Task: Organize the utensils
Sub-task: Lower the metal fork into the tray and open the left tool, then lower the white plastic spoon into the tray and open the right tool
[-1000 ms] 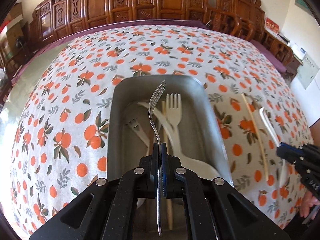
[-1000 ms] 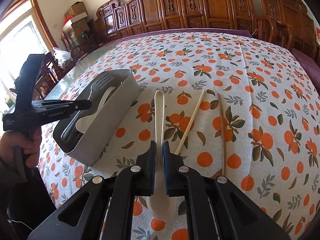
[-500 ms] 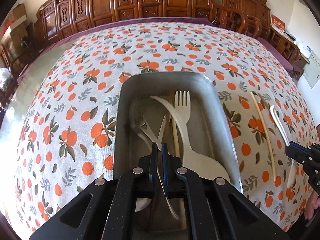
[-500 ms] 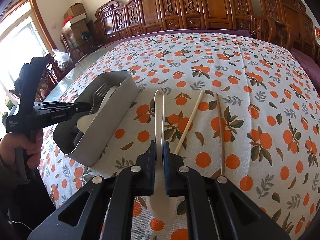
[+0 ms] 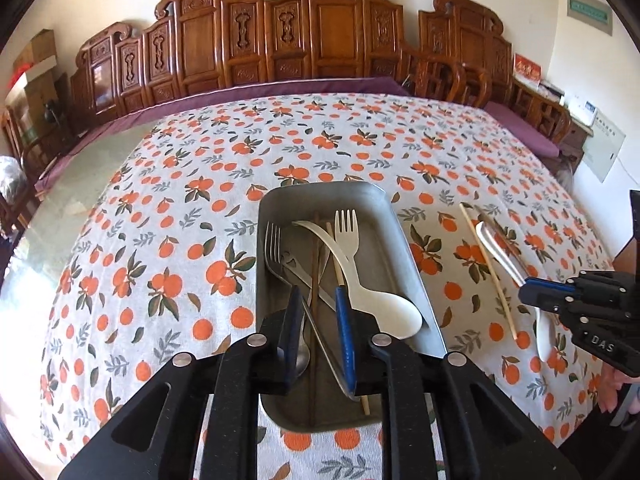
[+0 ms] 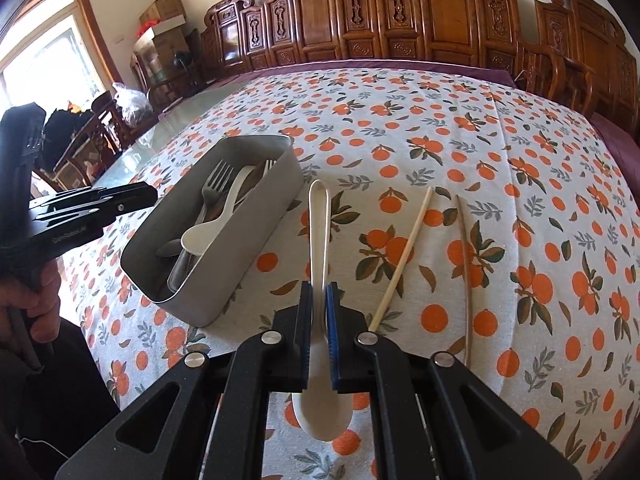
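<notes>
right fingers (image 6: 319,308) clenched on the white spoon (image 6: 319,264), still on the counter (image 6: 500,160); left fingers (image 5: 319,320) released over the tray (image 5: 404,240) at ten o'clock. lift level, lay it lengthwise beside the forks (image 5: 273,248).

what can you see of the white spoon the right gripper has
The white spoon looks like smooth cream plastic, with a long slim handle pointing away and an oval bowl nearest the camera. The right gripper is shut on its handle just above the bowl. It lies flat along the orange-print tablecloth, between the metal tray and a pale chopstick.
</notes>
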Tool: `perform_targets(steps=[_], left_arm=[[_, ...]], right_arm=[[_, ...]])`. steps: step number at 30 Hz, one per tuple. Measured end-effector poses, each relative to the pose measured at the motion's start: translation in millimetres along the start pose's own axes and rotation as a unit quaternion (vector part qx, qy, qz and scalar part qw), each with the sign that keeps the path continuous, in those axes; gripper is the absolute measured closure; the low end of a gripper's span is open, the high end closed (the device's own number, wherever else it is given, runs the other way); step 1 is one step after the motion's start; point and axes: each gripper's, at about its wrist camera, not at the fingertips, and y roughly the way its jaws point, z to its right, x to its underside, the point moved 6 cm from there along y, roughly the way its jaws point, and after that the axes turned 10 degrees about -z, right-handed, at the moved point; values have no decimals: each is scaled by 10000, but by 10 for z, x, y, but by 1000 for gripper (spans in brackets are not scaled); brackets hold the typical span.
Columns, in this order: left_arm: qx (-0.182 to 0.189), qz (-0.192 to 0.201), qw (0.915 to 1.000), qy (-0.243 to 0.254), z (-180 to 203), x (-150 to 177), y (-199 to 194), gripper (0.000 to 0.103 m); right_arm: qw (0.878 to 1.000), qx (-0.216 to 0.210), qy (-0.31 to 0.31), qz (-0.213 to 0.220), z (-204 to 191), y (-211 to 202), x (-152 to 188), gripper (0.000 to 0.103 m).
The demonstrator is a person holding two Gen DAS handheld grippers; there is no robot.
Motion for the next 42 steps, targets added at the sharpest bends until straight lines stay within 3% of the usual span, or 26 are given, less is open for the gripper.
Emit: perform_targets(steps=[7,17,25,27,42], left_arm=[[137,87,9998,-66,-85,128,-74,85],[175,487,9984,-207,-246,95,-365,68],[196,556,9973,-430,-486,90,-387,43],[226,544,9970,-496,-553,76,-394,32],[167,409,9966,-698,-958,88,-368,30]], right_arm=[[10000,6,-86,31,-223,-132,-79,95],[9996,-41,-260,94,-594,-248,-377,95],[9991,-106,-396,117,-895,-225,-636,95],[9990,-117,-427,108,-959,-196,-686,95],[9977,-647,-64,-175,-1379,378,-983,95]])
